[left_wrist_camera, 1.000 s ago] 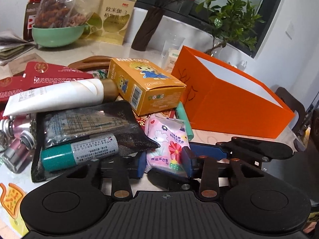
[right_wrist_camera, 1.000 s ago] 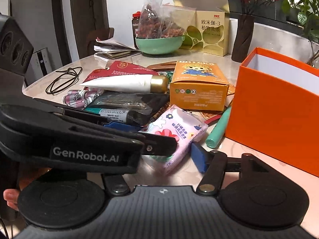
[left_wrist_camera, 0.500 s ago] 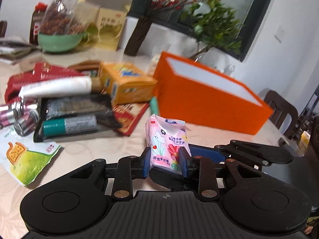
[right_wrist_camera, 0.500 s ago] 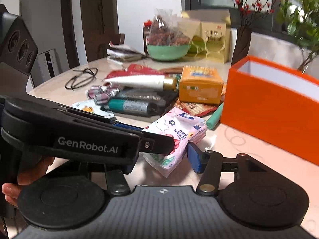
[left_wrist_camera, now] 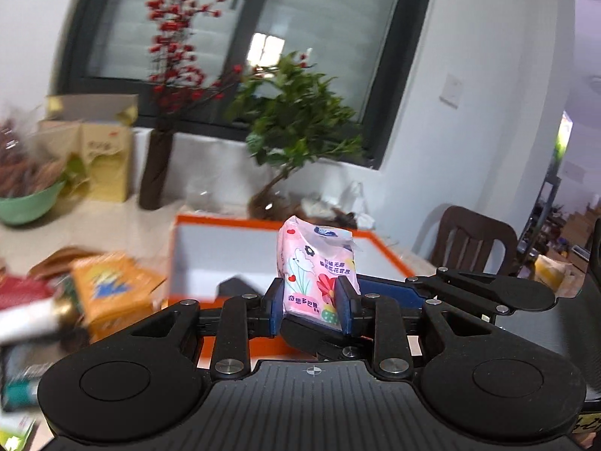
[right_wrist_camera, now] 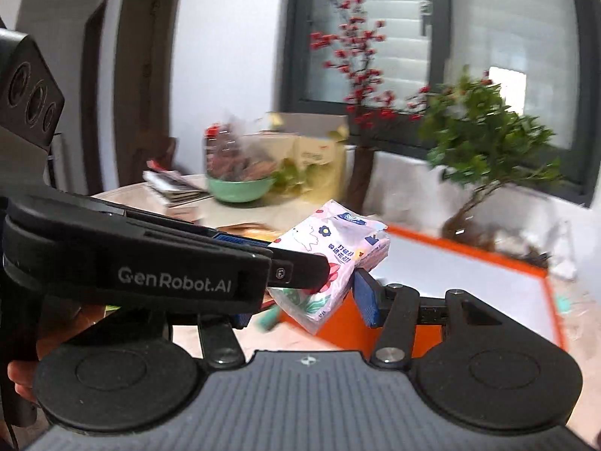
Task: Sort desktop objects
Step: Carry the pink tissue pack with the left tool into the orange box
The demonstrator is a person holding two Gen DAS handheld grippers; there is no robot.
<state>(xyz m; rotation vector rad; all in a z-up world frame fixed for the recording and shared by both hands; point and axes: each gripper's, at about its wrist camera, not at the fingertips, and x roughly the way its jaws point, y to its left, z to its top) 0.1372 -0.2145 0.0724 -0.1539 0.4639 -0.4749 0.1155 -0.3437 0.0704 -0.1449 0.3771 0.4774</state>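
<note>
Faced a white-walled room with a dark-framed window, all of it blurred. Held the pink flowered tissue pack (left_wrist_camera: 315,278) upright and clear of the bench (left_wrist_camera: 112,225), pinched at its lower half by the left gripper (left_wrist_camera: 310,308), whose blue fingers (left_wrist_camera: 275,310) pressed narrow on both sides of it. Showed the pack's upper end free above the pads, against the white inside of the open orange box (left_wrist_camera: 225,221). Sat close beside and partly under it with the right gripper (right_wrist_camera: 304,306), fingers about half spread around the same pack; brought the right-hand pad up to the pack's edge, yet hid the other pad behind the left gripper's body, so cannot tell whether that pair squeezed or merely flanked it. Caught part of a hand (right_wrist_camera: 20,376) on the left gripper's handle at the lower left of the right wrist view. Found, left of the box on the bench, a yellow carton (left_wrist_camera: 112,293) among other smeared packets. Kept farther back a green bowl (left_wrist_camera: 26,206) of snacks, a dark vase (left_wrist_camera: 154,173) of red berry branches and a leafy potted plant (left_wrist_camera: 296,124) by the window. Left a dark wooden chair (left_wrist_camera: 473,240) at the far right.
</note>
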